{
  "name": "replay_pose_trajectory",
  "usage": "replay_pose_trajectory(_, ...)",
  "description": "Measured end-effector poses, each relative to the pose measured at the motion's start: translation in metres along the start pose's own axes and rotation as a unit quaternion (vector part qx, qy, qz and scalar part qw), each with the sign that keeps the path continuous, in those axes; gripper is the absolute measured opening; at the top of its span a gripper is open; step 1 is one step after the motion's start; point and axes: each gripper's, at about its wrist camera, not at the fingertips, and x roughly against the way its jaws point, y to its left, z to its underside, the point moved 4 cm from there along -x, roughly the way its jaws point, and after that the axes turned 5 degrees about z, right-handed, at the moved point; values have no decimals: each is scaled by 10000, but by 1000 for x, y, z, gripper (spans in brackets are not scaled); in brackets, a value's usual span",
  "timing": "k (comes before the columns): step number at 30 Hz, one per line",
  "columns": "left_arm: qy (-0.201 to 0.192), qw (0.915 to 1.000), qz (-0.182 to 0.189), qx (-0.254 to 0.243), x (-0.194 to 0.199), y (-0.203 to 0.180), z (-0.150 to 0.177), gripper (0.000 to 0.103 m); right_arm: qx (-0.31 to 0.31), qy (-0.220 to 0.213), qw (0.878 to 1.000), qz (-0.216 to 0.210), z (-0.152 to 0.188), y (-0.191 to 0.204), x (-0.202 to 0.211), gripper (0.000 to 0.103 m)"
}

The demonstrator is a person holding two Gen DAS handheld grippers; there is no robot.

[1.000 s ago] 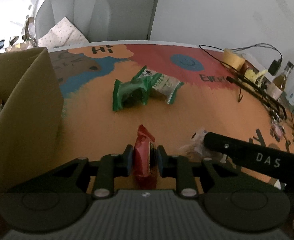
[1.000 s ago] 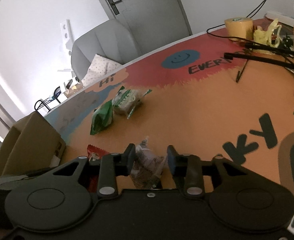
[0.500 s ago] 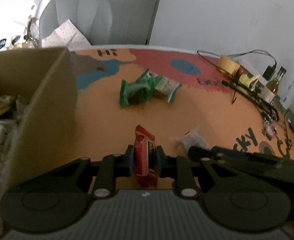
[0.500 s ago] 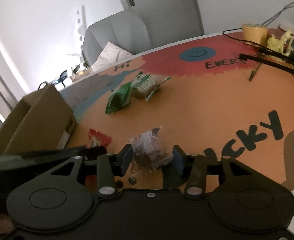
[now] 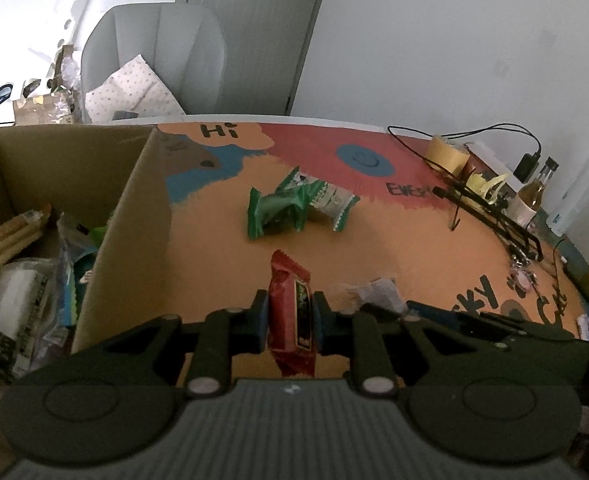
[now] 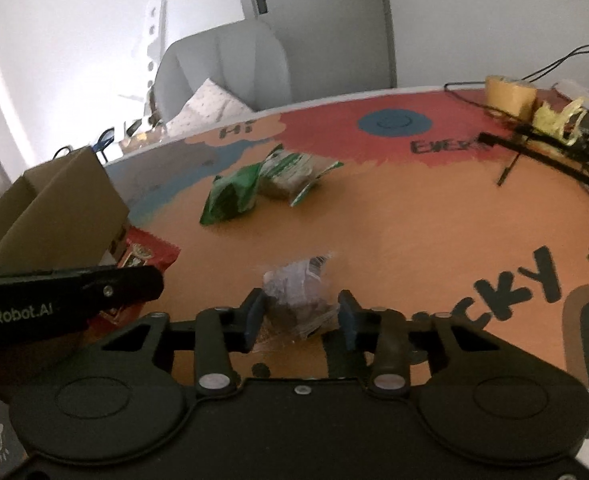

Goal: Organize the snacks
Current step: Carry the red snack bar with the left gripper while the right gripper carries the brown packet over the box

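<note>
1. Left gripper (image 5: 288,316): jaws nearly closed, clamped on red snack bar (image 5: 290,312), held upright above the table.
2. Right gripper (image 6: 298,316): jaws closing around clear snack packet (image 6: 298,300); firm contact of both pads not certain.
3. Just beside, on the left: cardboard box (image 5: 126,220), already with snacks inside.
4. Advice: keep grip firm, lift clear over box wall, then release inside.
5. Farther out: green packets (image 5: 278,208) waiting on orange table (image 5: 394,240).

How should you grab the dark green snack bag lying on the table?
Pinch the dark green snack bag across its puffy middle, coming down from above. It lies flat with crimped ends pointing sideways, and the lighter green packet touches its right end, so I'd avoid that side.
</note>
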Motion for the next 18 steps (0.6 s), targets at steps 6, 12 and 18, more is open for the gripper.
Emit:
replay_pose_trajectory(6,-95,10000,1,-11,7,1,-6,21,-240,-253,9994,-43,-8,-8,17,22)
replay_pose_trajectory(12,-256,9997,-42,17,18,7,-17,21,-259,-418,9986,-177,-18,-6,27,15)
replay_pose_trajectory(18,-443,9990,-44,39,35,12,-27,21,-322,-591,9972,-340,-27,0,37,14)
